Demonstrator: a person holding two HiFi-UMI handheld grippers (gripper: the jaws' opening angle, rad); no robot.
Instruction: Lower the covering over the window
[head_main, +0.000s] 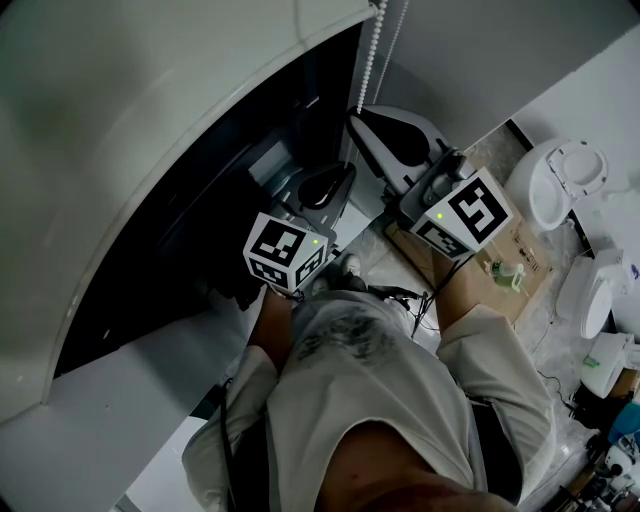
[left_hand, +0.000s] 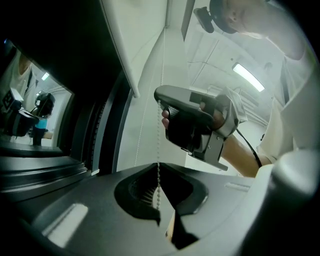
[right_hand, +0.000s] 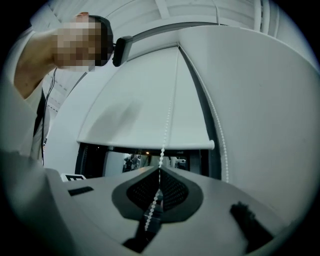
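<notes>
White roller blind (right_hand: 145, 110) hangs partway down, its bottom edge leaving a dark band of window (right_hand: 95, 160) uncovered below. The left gripper (left_hand: 158, 163) and right gripper (right_hand: 160, 168) both have their fingers closed on the bead chain (right_hand: 169, 117), right above left. A cardboard box (head_main: 520, 265) sits on the pale floor (head_main: 490, 150).

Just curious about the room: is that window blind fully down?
No, only partly down: the blind ends at its bottom rail, with dark uncovered window showing beneath it.

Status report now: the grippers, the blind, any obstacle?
Grippers: left gripper and right gripper both shut on bead chain. Task thing: blind partly down, window uncovered below it. No obstacle seen.
</notes>
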